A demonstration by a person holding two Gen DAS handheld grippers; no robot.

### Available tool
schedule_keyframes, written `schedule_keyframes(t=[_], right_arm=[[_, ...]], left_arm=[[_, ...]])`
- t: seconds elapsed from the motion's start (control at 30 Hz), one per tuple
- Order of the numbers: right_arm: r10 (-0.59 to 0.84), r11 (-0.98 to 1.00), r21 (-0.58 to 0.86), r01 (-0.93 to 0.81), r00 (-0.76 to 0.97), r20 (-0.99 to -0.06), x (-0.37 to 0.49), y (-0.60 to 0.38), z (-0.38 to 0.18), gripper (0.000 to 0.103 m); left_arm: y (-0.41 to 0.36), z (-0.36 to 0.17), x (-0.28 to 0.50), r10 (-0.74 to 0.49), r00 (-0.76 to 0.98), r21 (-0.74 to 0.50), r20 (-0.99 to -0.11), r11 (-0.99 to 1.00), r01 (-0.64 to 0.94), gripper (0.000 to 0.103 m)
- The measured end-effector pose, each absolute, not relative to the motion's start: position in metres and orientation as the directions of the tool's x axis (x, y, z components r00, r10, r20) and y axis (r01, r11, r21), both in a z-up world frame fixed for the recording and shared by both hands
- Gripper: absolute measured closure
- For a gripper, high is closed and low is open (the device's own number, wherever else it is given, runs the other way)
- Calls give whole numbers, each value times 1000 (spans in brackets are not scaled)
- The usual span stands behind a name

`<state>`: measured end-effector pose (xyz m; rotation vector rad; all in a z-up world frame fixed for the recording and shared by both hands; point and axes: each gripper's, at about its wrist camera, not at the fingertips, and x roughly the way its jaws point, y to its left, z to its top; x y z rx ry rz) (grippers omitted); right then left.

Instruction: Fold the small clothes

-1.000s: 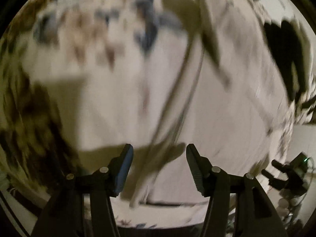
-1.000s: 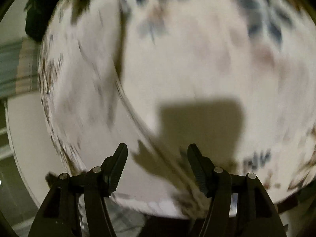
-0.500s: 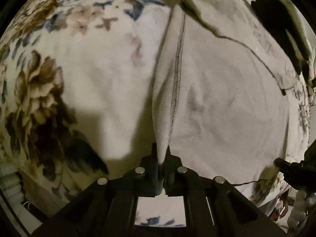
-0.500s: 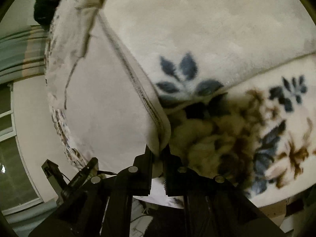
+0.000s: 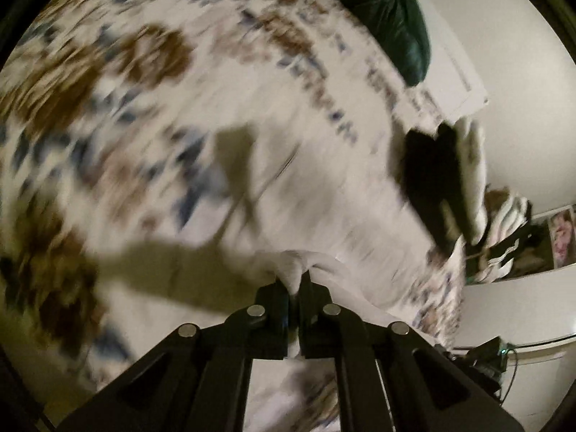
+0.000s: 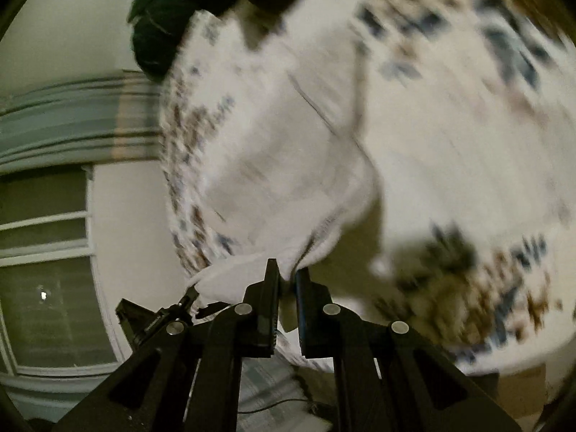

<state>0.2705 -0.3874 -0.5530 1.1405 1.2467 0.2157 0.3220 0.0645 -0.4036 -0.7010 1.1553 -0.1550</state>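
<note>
A small white garment (image 6: 288,165) lies partly on a bed with a floral blanket (image 5: 144,115). My left gripper (image 5: 296,284) is shut on a bunched edge of the white garment (image 5: 324,266) and holds it lifted above the blanket. My right gripper (image 6: 287,277) is shut on another edge of the same garment, which hangs from it back toward the bed. Both views are blurred by motion. The other gripper (image 6: 158,320) shows at the lower left of the right wrist view.
A dark green cushion (image 5: 392,18) lies at the far end of the bed. A pile of black and white clothes (image 5: 442,180) sits at the bed's right side. A window (image 6: 46,280) and a striped curtain (image 6: 72,122) are on the left in the right wrist view.
Both grippers closed on the garment's edge half a second ago. Since then they have lifted it off the blanket and swung upward, so the room's walls come into view.
</note>
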Motion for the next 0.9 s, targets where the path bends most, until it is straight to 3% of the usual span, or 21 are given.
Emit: schedule_keyframes(t=[0.13, 0.27, 0.33, 0.4, 0.43, 0.47, 0.57, 0.7, 0.87, 0.9], right_arm=[[620, 512, 756, 408, 433, -654, 341, -404, -538, 94], [561, 521, 732, 438, 470, -681, 424, -416, -550, 92], [555, 503, 728, 466, 472, -685, 453, -422, -564, 75], [528, 508, 711, 486, 476, -703, 462, -426, -565, 43], [520, 523, 710, 472, 483, -704, 459, -424, -560, 40], [513, 539, 703, 464, 482, -710, 455, -419, -560, 39], [476, 618, 644, 451, 437, -763, 432, -406, -557, 39], [373, 698, 519, 492, 369, -851, 401, -390, -570, 39], [377, 662, 521, 539, 361, -853, 388, -386, -595, 39], [384, 662, 533, 527, 372, -845, 388, -385, -599, 45]], left_arm=[[61, -401, 409, -465, 447, -587, -764, 789, -183, 101], [49, -429, 492, -420, 399, -514, -815, 842, -165, 98], [53, -437, 508, -397, 352, -480, -847, 857, -189, 98], [58, -434, 505, -397, 362, -482, -843, 857, -183, 95], [60, -431, 497, -387, 365, -471, -847, 865, -175, 83], [62, -429, 490, -388, 365, -470, -846, 867, -167, 69], [67, -424, 459, -356, 374, -440, -856, 882, -169, 52], [53, -435, 437, -303, 320, -368, -898, 915, -164, 52], [35, -473, 445, -263, 236, -305, -936, 938, -163, 52], [33, -480, 448, -248, 224, -286, -943, 945, -158, 53]])
